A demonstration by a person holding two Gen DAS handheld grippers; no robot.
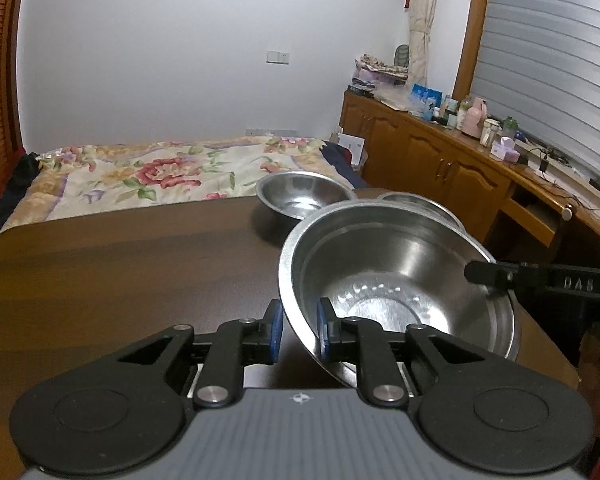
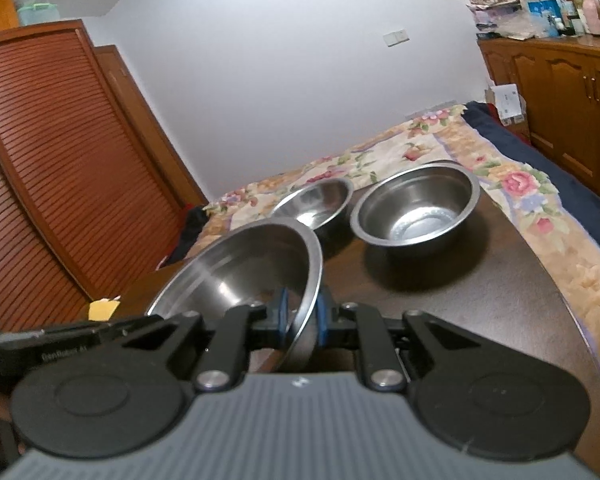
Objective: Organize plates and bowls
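**Steel bowl carried by both tongs, stacking step in hand**

Steel big bowl (image 1: pixel 396 276) is off the table (image 1: pixel 120 264), tilted, pinched at opposite rims. Left gripper (image 1: pixel 298 330) is clenched on the near rim, one blue pad inside the wall, the other outside. Right gripper (image 2: pixel 302 320) grasps the rim the same way on its side; its black finger shows across the bowl in the left wrist view. No earlier pic, so no word on jaw motion.

Ahead of both tongs, further along the table, sit two more steel bowls: a deep one (image 2: pixel 416 208) ahead-right of the right gripper, and a shallow one (image 2: pixel 316 200) straight ahead, just beyond the held bowl's far rim. They're near each other but apart. No plates in view.

Step, imo: lift-and-carry of the big bowl, prob. to nest the bowls. Since the held one looks widest, it likely goes down first as the base, w/ the smaller ones into it; can't be sure.

Next move needs: level the bowl, keep both grips even so it doesn't twist out, clear the shallow bowl's rim, set down before letting go.
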